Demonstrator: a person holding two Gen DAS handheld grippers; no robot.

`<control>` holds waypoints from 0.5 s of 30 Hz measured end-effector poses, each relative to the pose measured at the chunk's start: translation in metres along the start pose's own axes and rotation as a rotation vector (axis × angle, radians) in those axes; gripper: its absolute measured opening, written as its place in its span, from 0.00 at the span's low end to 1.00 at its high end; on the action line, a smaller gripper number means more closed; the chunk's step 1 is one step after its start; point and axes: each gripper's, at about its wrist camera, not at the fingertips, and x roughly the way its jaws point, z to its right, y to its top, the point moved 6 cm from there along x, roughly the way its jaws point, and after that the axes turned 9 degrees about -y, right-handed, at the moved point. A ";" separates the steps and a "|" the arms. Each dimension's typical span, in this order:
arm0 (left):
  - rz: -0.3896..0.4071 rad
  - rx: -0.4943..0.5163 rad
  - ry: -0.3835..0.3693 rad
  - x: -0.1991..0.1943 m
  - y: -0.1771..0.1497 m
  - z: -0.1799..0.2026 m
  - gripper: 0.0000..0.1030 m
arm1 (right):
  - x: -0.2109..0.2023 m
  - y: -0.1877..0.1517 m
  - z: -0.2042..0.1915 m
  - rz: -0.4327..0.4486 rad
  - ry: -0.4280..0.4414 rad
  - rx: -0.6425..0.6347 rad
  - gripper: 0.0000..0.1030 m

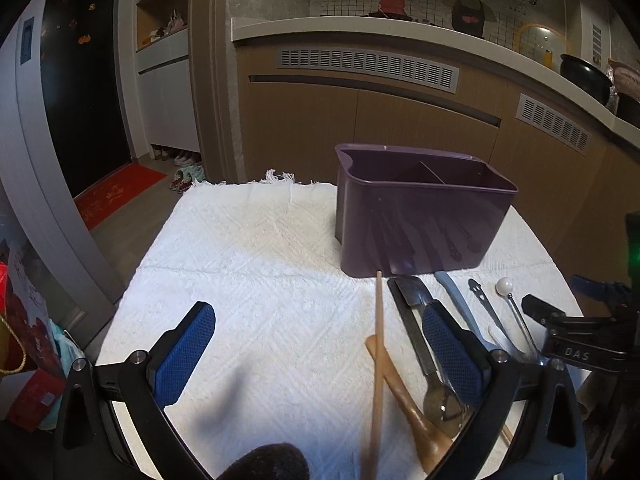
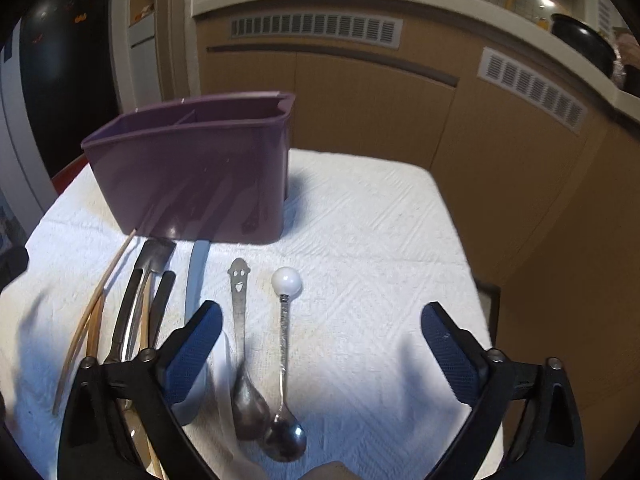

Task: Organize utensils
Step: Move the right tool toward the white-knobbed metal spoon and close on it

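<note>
a glossy, dark purple plastic caddy (image 1: 420,220) with rounded corners stood upright on a white woven cloth (image 1: 248,264) whose surface carried a raised diamond weave and a fringed far edge. a thin inner wall split the caddy into compartments; as far as the openings showed, nothing stood in them, though the bottoms were hidden. its shiny front wall mirrored the utensils lying before it.

those utensils lay in a loose row on the cloth, handles pointing toward the caddy. from the right wrist view: a slim metal spoon with a round white ball on its handle end (image 2: 285,344), just beside it a flat steel spoon with a smiling face cut into its handle (image 2: 240,320), then a pale blue-grey plastic handle (image 2: 196,272), a cluster of dark-handled metal pieces (image 2: 140,300) with a flat squared end, and thin pale wooden chopsticks (image 2: 96,308) at the far left. in the left wrist view a tan wooden spoon (image 1: 404,396) lay crossed under one long chopstick (image 1: 378,360), near a metal spoon with a rounded bowl (image 1: 442,402).

the left gripper (image 1: 316,356), its blue mesh-textured pads (image 1: 184,356) spread wide, hovered above the cloth and clasped nothing. the right gripper (image 2: 320,356) likewise stood spread, with the two spoons lying between its blue pads (image 2: 192,356), and gripped nothing.
</note>
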 end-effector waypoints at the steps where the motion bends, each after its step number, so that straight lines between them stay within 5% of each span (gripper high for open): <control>1: 0.002 -0.007 -0.004 0.000 0.003 -0.004 1.00 | 0.005 0.001 -0.004 -0.013 0.013 -0.018 0.89; 8: 0.090 -0.034 0.007 -0.006 0.015 -0.029 1.00 | 0.032 0.012 -0.024 -0.065 0.046 -0.084 0.65; 15: 0.074 -0.069 0.009 -0.002 0.010 -0.050 1.00 | 0.049 0.016 -0.030 -0.111 0.036 -0.074 0.49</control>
